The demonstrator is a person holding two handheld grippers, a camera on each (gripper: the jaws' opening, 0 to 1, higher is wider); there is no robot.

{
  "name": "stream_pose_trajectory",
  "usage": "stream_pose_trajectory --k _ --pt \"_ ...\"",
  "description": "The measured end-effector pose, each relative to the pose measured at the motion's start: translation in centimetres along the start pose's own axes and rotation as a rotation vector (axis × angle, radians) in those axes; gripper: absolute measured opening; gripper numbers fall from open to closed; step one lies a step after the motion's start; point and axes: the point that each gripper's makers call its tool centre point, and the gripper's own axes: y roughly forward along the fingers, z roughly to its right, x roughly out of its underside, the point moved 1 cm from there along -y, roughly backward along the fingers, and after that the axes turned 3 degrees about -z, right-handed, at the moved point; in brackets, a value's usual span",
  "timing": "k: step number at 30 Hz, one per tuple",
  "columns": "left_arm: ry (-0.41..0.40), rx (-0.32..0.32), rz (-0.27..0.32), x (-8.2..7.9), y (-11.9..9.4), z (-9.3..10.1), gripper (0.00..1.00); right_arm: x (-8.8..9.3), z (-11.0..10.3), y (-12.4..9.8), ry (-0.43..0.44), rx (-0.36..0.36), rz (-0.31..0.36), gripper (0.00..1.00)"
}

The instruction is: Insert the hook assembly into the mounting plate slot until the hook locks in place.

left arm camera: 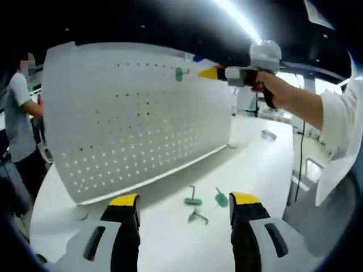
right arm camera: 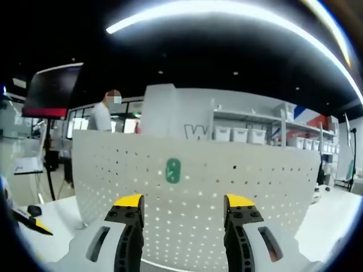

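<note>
We see one green hook point(right arm camera: 173, 170) seated on the upper part of the white perforated mounting plate point(right arm camera: 266, 187), which stands upright on the white desk point(left arm camera: 249, 164). Three more green hooks point(left arm camera: 199, 205) lie loose on the desk in front of the plate. The right hand-held gripper point(right arm camera: 182, 211) faces the plate with jaws apart and empty, just short of the mounted hook. The left hand-held gripper point(left arm camera: 184, 205) hangs low over the desk, jaws likewise apart and empty. A person point(left arm camera: 20, 122) stands beyond the plate.
</note>
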Motion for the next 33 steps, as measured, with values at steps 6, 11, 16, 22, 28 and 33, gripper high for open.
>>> stream_pose_trajectory --k 6,11,16,22,28,33 --pt "0.040 0.031 -0.061 1.8 1.7 0.3 0.56 -0.5 -0.1 -1.1 -0.008 -0.005 0.011 0.57" --pt "0.043 0.054 -0.079 2.5 2.8 0.1 0.48 -0.7 -0.1 -2.1 -0.015 -0.002 0.014 0.57" --pt "0.045 0.073 -0.109 3.8 4.0 -0.1 0.46 -0.6 -0.2 -2.6 -0.026 -0.004 0.010 0.57" --pt "0.049 0.095 -0.115 4.7 5.3 -0.1 0.42 -0.6 -0.3 -3.1 -0.038 -0.002 0.003 0.56" --pt "0.111 0.126 -0.130 5.8 6.5 0.4 0.37 -0.8 -0.4 -3.3 -0.048 -0.002 0.005 0.56" --pt "0.136 0.137 -0.146 7.1 7.2 0.3 0.28 -0.8 -0.8 -3.5 -0.063 -0.006 -0.003 0.56"
